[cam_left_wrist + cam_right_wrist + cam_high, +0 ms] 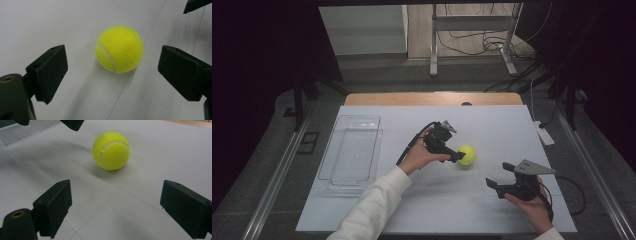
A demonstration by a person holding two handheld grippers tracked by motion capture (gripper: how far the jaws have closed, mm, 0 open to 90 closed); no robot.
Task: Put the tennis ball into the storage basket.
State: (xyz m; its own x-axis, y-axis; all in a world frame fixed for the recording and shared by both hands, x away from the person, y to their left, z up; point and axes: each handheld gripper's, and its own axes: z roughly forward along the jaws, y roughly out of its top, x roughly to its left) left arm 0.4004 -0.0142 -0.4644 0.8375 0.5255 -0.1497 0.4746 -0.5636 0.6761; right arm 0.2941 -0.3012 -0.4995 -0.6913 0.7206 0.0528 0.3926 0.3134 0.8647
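A yellow tennis ball (467, 155) lies on the white table cover near the middle. My left gripper (460, 155) is right beside it on its left, jaws spread wide; in the left gripper view the ball (119, 49) sits just beyond the open jaws, touching neither. My right gripper (499, 176) hovers to the ball's lower right, open with nothing between its jaws. In the right gripper view the ball (111, 151) rests farther off, and a jaw of the left gripper (72, 124) shows at the top.
A clear plastic tray (351, 148) lies on the left part of the white cover (437, 210). The wooden table edge (432, 98) runs along the back. A white power strip (544, 134) lies off the right edge, with cables on the floor behind.
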